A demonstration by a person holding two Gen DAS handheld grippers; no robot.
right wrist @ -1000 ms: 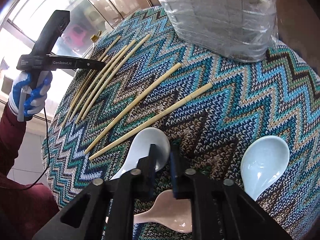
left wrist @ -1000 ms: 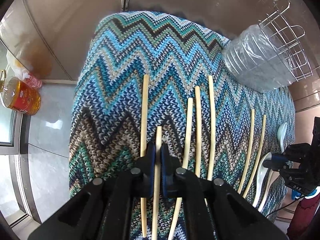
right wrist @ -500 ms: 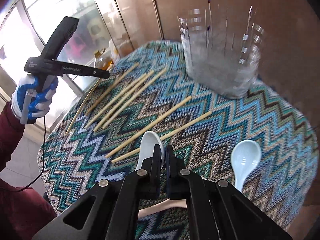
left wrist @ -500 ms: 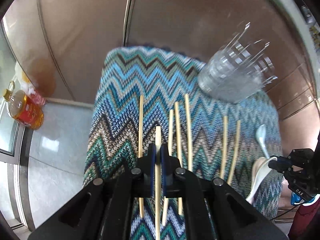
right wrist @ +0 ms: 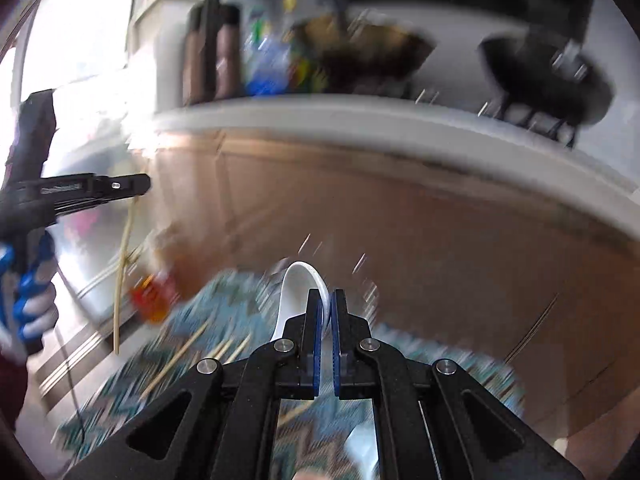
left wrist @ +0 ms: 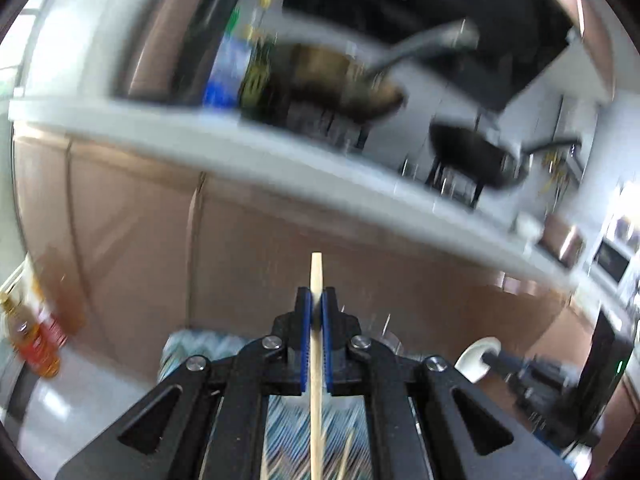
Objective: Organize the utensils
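My left gripper [left wrist: 316, 300] is shut on a pale wooden chopstick [left wrist: 316, 360], whose tip sticks out past the blue pads. In the right wrist view that chopstick [right wrist: 125, 264] hangs down from the left gripper [right wrist: 138, 186], high above the cloth. My right gripper [right wrist: 327, 300] is shut on the rim of a white ceramic spoon [right wrist: 298, 292], lifted off the zigzag knit cloth [right wrist: 200, 320]. The left wrist view catches the spoon [left wrist: 480, 358] at lower right. Several chopsticks [right wrist: 188, 352] lie blurred on the cloth below.
Brown cabinet doors [left wrist: 280, 264] and a white countertop [left wrist: 240, 148] with pans [left wrist: 476, 156] and bottles [left wrist: 256, 80] fill the background. An oil bottle [left wrist: 34, 340] stands on the floor at left. A blue-gloved hand [right wrist: 28, 300] holds the left gripper's handle.
Both grippers rose well above the cloth and tilted up toward the counter. The chopstick and the white spoon went up with them. The right jaws finished closing on the spoon.
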